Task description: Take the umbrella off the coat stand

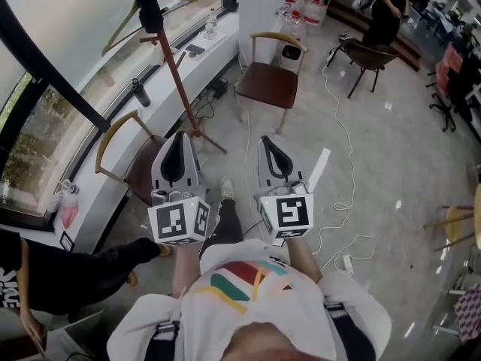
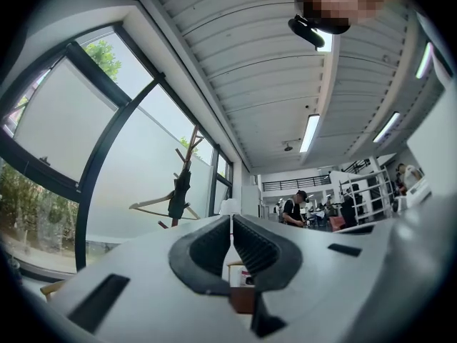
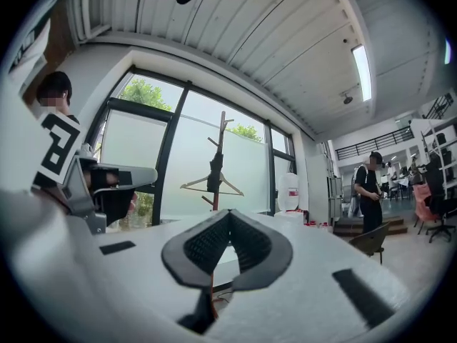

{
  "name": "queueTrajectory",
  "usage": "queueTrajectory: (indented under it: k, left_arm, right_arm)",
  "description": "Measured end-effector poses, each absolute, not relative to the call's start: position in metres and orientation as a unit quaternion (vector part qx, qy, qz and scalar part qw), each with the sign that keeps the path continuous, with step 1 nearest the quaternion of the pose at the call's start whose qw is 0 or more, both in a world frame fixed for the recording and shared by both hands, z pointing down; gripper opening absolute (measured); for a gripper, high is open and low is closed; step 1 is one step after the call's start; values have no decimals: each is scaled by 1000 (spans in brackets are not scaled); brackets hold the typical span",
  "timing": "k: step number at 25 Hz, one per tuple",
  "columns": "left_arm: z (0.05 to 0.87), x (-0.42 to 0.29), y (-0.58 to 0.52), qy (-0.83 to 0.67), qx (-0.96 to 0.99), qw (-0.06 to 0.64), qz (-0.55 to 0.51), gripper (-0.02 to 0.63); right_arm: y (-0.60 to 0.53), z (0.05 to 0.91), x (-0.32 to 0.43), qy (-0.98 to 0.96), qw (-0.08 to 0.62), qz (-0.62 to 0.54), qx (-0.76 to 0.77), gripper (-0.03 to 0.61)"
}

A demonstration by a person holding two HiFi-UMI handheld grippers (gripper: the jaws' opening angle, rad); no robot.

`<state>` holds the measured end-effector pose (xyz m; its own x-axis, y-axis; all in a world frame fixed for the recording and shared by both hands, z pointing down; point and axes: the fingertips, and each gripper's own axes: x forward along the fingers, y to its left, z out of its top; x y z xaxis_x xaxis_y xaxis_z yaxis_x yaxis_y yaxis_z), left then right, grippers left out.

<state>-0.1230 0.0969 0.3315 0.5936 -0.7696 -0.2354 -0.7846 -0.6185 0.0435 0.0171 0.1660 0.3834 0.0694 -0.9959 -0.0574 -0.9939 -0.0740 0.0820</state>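
Note:
The coat stand (image 1: 179, 77) is a reddish-brown pole with pegs, standing by the window ahead of me. A dark folded umbrella (image 1: 147, 4) hangs near its top, beside a wooden hanger (image 1: 120, 25). My left gripper (image 1: 180, 138) and right gripper (image 1: 268, 141) are held side by side in front of my chest, pointing toward the stand and well short of it. Both are shut with nothing between the pads. The left gripper view has the umbrella (image 2: 179, 191) above and left of the left gripper (image 2: 230, 219). The right gripper view has the umbrella (image 3: 214, 173) just above the right gripper (image 3: 228, 212).
A wooden chair (image 1: 128, 153) stands left of the stand's foot and another chair (image 1: 272, 77) to its right. A white cable (image 1: 340, 138) trails across the floor. A person in black (image 1: 387, 6) stands far back, and another person's leg (image 1: 90, 265) is at my left.

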Motion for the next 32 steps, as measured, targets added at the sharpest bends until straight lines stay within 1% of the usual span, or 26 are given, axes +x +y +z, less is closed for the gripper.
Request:
queueTrajectory:
  k: [9, 15, 18, 23, 32]
  left_arm:
    - [334, -95, 44, 428, -896, 23, 114, 12]
    - [348, -78, -13, 427, -897, 21, 115, 12]
    - [343, -72, -50, 438, -893, 15, 106, 12]
    - [330, -66, -122, 453, -884, 28, 115, 12]
    - [305, -64, -248, 476, -869, 24, 133, 12]
  right_arm:
    - [116, 388, 34, -685, 25, -54, 727, 0]
    - [59, 396, 50, -686, 32, -55, 725, 0]
    - [21, 394, 61, -687, 32, -55, 724, 0]
    - [-55, 383, 74, -698, 35, -58, 713, 0]
    - [-199, 355, 85, -724, 21, -70, 686, 0]
